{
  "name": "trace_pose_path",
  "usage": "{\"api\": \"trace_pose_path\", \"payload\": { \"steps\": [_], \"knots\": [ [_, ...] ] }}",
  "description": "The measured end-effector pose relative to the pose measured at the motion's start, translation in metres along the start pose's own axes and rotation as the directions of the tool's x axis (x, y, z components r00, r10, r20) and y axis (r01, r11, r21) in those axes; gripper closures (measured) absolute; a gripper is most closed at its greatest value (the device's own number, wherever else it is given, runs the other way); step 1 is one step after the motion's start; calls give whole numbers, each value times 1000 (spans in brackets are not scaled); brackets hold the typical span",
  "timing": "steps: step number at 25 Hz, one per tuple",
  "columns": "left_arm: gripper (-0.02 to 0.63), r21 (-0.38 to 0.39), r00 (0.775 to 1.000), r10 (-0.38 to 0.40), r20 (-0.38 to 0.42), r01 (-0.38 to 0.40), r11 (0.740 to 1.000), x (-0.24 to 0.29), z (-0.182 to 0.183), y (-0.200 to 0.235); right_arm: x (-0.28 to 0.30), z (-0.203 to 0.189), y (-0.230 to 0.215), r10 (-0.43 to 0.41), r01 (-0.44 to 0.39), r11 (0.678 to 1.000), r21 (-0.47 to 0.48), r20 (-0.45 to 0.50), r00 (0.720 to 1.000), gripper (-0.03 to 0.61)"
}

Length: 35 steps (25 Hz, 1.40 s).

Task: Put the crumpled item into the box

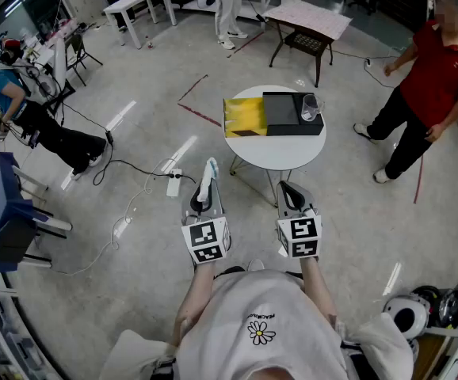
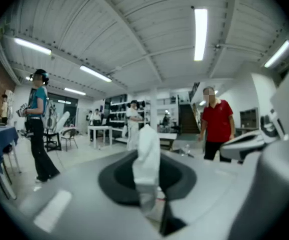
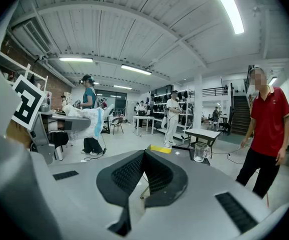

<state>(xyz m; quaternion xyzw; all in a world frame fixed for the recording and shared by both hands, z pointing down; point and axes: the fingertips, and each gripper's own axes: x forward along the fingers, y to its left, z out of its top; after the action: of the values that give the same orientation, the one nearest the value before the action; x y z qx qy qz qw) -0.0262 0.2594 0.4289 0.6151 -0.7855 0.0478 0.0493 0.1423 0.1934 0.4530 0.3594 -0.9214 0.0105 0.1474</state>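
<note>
Head view looks down on a small round table with the box lying along its far edge, long side running left to right. A yellow flap is spread out at the box's left end and a glass stands at its right end. Both grippers hang over the floor short of the table's near edge, well apart from the box.

The left gripper is pinched tight on the crumpled white wad. In the left gripper view the wad stands up from between the closed jaws and pokes out past their tips. Its long axis runs along the jaws, pointing forward towards the table. The right gripper has its jaws pressed together with nothing between them.

From the loaded jaws the box lies ahead and somewhat to the right, across the whole table top. The right gripper is nearer to it, but the left one carries the wad, so the reach will probably be forward and rightward over the near edge. From this height the black part of the box looks like an open tray, though I cannot be sure. The glass at the right end is the thing to steer clear of.
</note>
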Motion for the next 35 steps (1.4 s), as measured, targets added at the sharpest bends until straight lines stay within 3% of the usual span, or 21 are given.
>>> {"api": "trace_pose_path", "payload": {
  "steps": [11,16,27,35],
  "knots": [
    [569,1,1000,7,-4,-7,1000,3,-2,0,3,1,2,21,-21,1000,-14,0,1000,580],
    [569,-1,1000,9,-15,-9,1000,4,-5,0,2,3,1,49,-52,995,88,36,998,578],
    [569,-27,998,32,-48,-33,999,0,-19,0,3,-18,10,97,-97,993,65,-4,995,578],
    [569,-25,999,34,-31,-34,999,44,-14,9,40,-12,-11,93,-92,993,68,-2,996,578]
  ]
}}
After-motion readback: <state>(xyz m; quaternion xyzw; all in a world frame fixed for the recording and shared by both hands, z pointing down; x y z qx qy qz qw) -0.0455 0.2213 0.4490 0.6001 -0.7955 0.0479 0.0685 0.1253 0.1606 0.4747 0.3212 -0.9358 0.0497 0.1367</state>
